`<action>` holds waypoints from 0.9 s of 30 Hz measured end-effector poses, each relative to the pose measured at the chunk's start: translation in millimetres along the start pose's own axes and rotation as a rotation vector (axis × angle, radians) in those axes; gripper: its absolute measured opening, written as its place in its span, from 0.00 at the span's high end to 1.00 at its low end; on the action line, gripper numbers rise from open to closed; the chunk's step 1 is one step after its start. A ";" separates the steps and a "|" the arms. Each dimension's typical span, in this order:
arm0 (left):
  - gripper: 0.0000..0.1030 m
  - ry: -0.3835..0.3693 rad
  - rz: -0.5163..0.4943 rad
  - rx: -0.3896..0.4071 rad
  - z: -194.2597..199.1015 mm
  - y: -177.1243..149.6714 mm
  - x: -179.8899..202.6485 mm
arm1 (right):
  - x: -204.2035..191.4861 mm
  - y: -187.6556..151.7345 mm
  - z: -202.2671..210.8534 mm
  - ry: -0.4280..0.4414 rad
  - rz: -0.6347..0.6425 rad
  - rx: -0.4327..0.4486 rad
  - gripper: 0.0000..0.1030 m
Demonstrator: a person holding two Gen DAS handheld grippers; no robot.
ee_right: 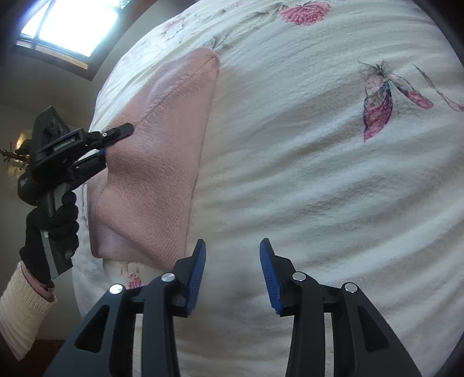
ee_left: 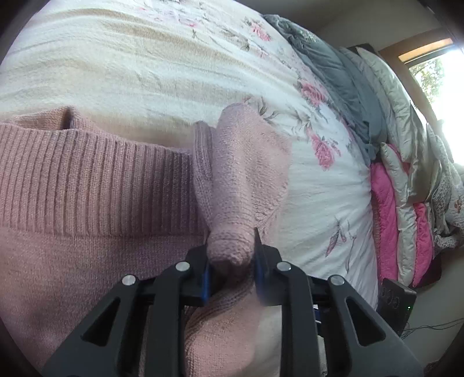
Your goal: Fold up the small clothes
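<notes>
A pink knitted sweater (ee_left: pixel 87 179) lies on a white floral bedspread (ee_left: pixel 162 72). My left gripper (ee_left: pixel 232 249) is shut on a bunched fold of the sweater, with the ribbed hem to its left. In the right wrist view the sweater (ee_right: pixel 162 162) lies folded at the left, and the left gripper (ee_right: pixel 104 145) bites into its left edge, held by a black-gloved hand (ee_right: pixel 52 232). My right gripper (ee_right: pixel 232 249) stands open over the bare bedspread (ee_right: pixel 319 174), just right of the sweater's near corner, holding nothing.
Grey, silver and bright pink quilts (ee_left: pixel 388 179) are piled along the bed's right side, with a window (ee_left: pixel 440 75) behind them. A black device (ee_left: pixel 397 298) sits on the floor by the bed. Another window (ee_right: pixel 72 26) shows at the upper left.
</notes>
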State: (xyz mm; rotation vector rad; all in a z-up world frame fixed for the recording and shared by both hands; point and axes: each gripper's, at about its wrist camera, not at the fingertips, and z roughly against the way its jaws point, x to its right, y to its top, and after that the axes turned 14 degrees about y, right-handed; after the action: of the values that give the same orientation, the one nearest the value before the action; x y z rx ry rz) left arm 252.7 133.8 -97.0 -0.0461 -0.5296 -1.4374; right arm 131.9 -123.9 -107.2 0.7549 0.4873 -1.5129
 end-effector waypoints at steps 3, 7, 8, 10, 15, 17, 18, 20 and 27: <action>0.81 -0.020 0.027 0.056 33.5 -8.9 -6.3 | -2.8 -0.6 -0.4 0.003 0.000 0.002 0.60; 0.81 -0.028 0.085 0.132 85.7 -22.0 -28.8 | -10.1 -1.7 -5.0 0.010 0.011 -0.002 0.60; 0.81 -0.020 0.097 0.148 97.6 -24.8 -35.1 | -12.2 -2.0 -7.3 0.012 0.014 -0.005 0.59; 0.81 -0.003 0.118 0.176 122.4 -30.9 -54.0 | -18.3 -2.9 -12.8 0.017 0.024 -0.013 0.59; 0.81 0.088 0.176 0.221 161.3 -43.4 -112.7 | -36.0 -4.3 -27.6 0.032 0.054 -0.037 0.59; 0.81 0.118 0.226 0.225 165.2 -46.4 -137.7 | -44.0 -5.5 -33.4 0.037 0.069 -0.050 0.59; 0.81 0.137 0.242 0.227 164.7 -47.4 -148.1 | -49.0 -6.9 -37.8 0.041 0.079 -0.057 0.59; 0.81 0.182 0.255 0.225 160.0 -49.9 -165.3 | -58.7 -8.4 -44.7 0.049 0.096 -0.068 0.59; 0.78 0.239 0.291 0.110 105.3 -64.7 -203.5 | -92.8 -13.8 -71.9 0.081 0.143 -0.103 0.58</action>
State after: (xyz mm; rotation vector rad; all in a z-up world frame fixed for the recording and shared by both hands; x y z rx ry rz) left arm 150.0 348.6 -97.9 0.1302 -0.3861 -1.1101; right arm 127.3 -6.7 -92.8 0.7565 0.5567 -1.3186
